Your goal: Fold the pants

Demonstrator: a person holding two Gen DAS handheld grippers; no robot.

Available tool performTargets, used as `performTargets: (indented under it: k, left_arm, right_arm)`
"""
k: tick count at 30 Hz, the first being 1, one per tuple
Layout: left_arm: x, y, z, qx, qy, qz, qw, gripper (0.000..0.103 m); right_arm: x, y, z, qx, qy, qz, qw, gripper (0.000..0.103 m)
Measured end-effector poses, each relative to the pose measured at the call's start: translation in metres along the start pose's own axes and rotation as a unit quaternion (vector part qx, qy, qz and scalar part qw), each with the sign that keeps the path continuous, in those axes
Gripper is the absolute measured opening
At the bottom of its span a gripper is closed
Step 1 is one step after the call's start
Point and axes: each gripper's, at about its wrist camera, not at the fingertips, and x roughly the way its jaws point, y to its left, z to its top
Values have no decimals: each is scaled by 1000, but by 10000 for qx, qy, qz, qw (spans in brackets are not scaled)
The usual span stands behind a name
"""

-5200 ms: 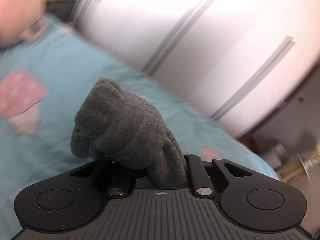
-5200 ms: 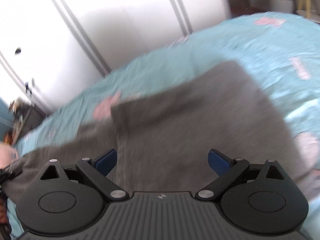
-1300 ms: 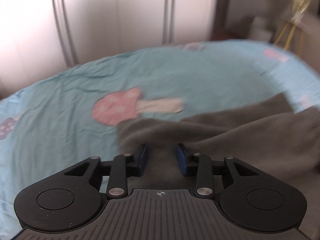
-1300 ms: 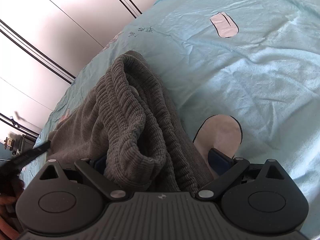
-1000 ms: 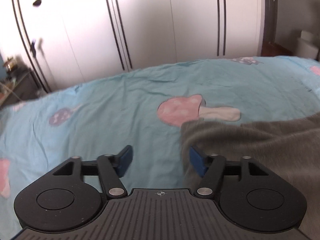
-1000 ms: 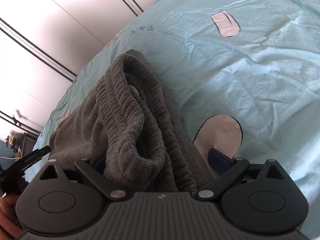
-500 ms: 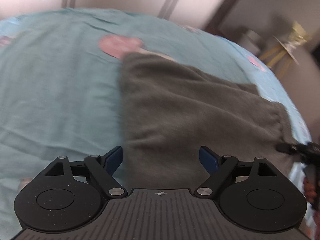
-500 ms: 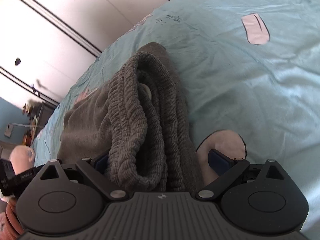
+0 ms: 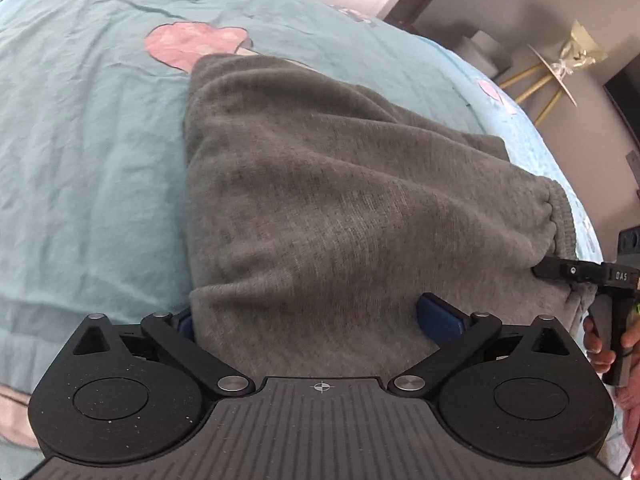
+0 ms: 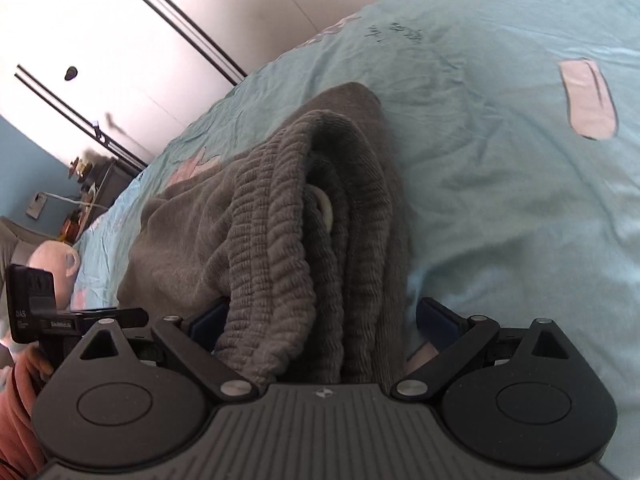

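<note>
Straddling pants (image 9: 340, 208) — left tongs (image 9: 312, 320) spread | right tongs (image 10: 320, 320) spread — waistband (image 10: 288, 240) between | bedsheet (image 9: 88, 140) bare leftward

Grey knit pants (image 9: 340, 208), folded into a thick stack, flat on the bed. Fabric is soft, fuzzy, mid-to-dark grey. From the left wrist view: broad top layer, roughly wedge-shaped, narrowing toward the far end, with 1 diagonal crease running across it. Gathered ribbed band at the right edge. From the right wrist view: ribbed waistband (image 10: 296, 232) end-on, several elastic layers stacked side by side in a rounded hump, a pale tag or label peeking out between 2 layers.
</note>
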Motion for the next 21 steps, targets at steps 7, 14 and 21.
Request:
performTargets:
  k: [7, 14, 21]
  left_arm:
    - [3, -1, -1, -18, -71, -72, 9999, 103]
    - [6, -2, 2, 143, -61, -129, 9998, 103]
    - [8, 3, 7, 80, -136, -373, 9992, 103]
  right_arm:
    - [6, 2, 6, -214, 116, 29, 9997, 98]
    - [7, 3, 5, -353, 141, 104, 9992, 98]
    - [10, 2, 9, -335, 211, 171, 9991, 98]
